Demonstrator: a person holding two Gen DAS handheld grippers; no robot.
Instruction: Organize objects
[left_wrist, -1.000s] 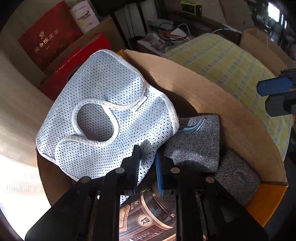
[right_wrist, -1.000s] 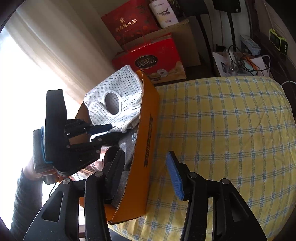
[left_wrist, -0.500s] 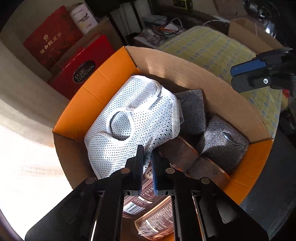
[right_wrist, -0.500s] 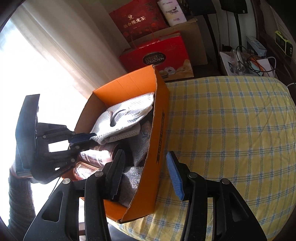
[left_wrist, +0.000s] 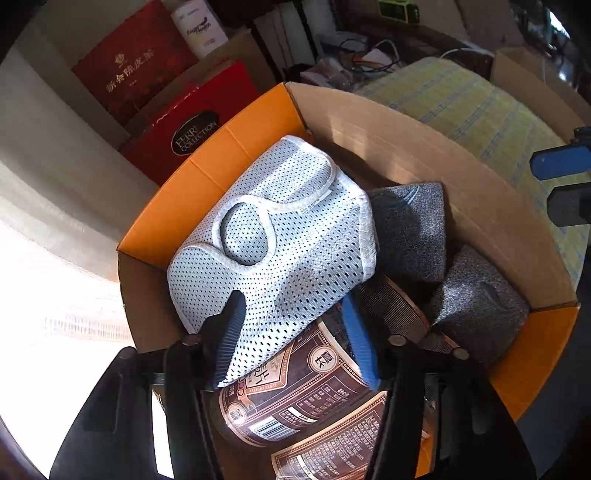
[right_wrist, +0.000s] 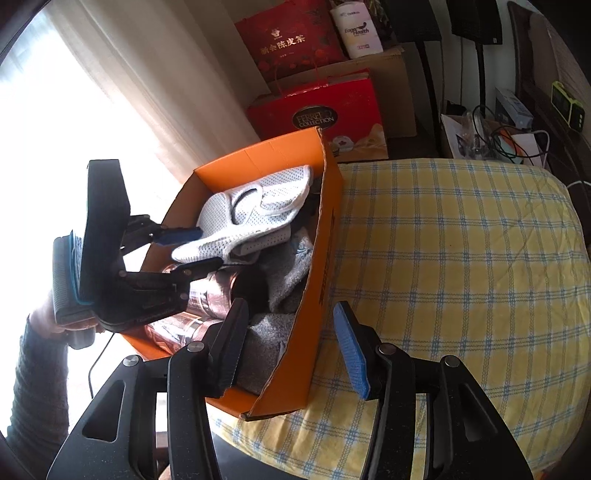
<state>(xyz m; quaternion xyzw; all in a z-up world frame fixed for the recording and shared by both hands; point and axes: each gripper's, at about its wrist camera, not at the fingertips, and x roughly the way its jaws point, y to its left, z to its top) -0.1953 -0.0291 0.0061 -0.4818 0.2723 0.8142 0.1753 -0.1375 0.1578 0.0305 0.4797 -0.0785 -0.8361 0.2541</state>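
A white mesh garment (left_wrist: 280, 229) lies in the orange cardboard box (left_wrist: 221, 155), on top of grey knitted pieces (left_wrist: 410, 229) and brown printed cans (left_wrist: 295, 398). My left gripper (left_wrist: 291, 299) hangs over the box's near end. Its jaws are opening, and the garment's lower corner lies loose between them with the pads off it. In the right wrist view the garment (right_wrist: 255, 218) shows beside the left gripper (right_wrist: 207, 247). My right gripper (right_wrist: 291, 306) straddles the box's side wall (right_wrist: 325, 258) without touching it, its jaws opening slightly.
The box sits at the edge of a yellow checked cushion (right_wrist: 461, 258). Red gift boxes (right_wrist: 325, 110) and a white canister (right_wrist: 360, 33) stand behind it by a curtain (right_wrist: 155, 74). A person's hand and grey sleeve (right_wrist: 40, 354) hold the left gripper. Cables (right_wrist: 509, 140) lie far right.
The left gripper carried the mesh garment down into the box, then its jaws parted and let it go. The right gripper drew closer over the box's side wall.
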